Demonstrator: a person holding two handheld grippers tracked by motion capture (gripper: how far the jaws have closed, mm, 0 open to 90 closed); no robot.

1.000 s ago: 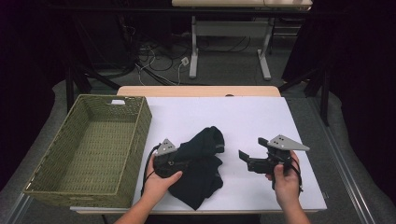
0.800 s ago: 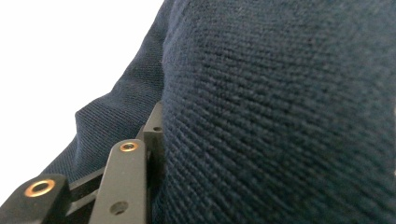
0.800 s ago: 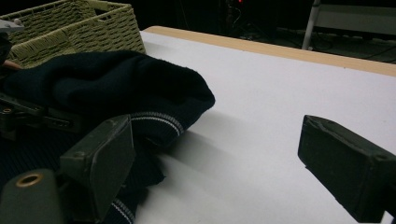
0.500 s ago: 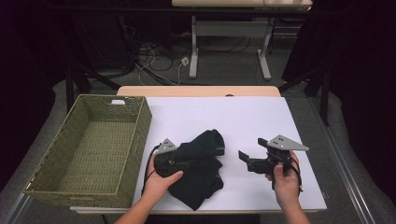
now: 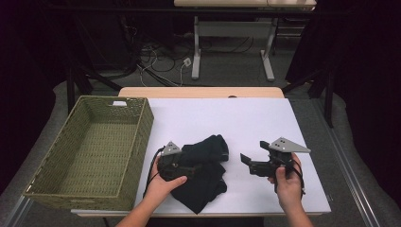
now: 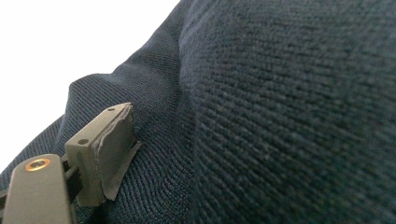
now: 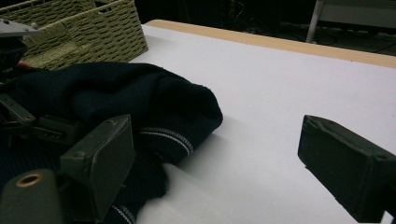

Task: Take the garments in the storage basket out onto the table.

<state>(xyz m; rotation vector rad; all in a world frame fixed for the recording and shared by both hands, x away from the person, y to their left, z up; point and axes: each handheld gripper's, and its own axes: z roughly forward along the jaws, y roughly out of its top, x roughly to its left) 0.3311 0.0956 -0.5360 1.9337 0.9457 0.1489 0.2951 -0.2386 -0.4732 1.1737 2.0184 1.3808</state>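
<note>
While the wicker basket sits empty at the left edge of the white table, the work is happening just to its right, at the near side of the tabletop. The left gripper is buried in the left edge of a dark navy knit garment, and its jaws have just been opening; in the left gripper view one grey pad lies against the ribbed cloth with fabric beside it, but no longer pinching, as far as I can see. The garment lies crumpled in a heap, with a rolled hump at the top and a loose flap trailing toward the table's near edge. It looks soft, light and floppy, likely to sag and unfold when lifted, so I would take it by a thick fold or bunched layers rather than a single thin edge. In the right gripper view, thin pale stripes show on a cuff or hem. Farther right, well apart from the cloth, the right gripper is held off the table, jaws spread and empty, aimed toward the garment.
</note>
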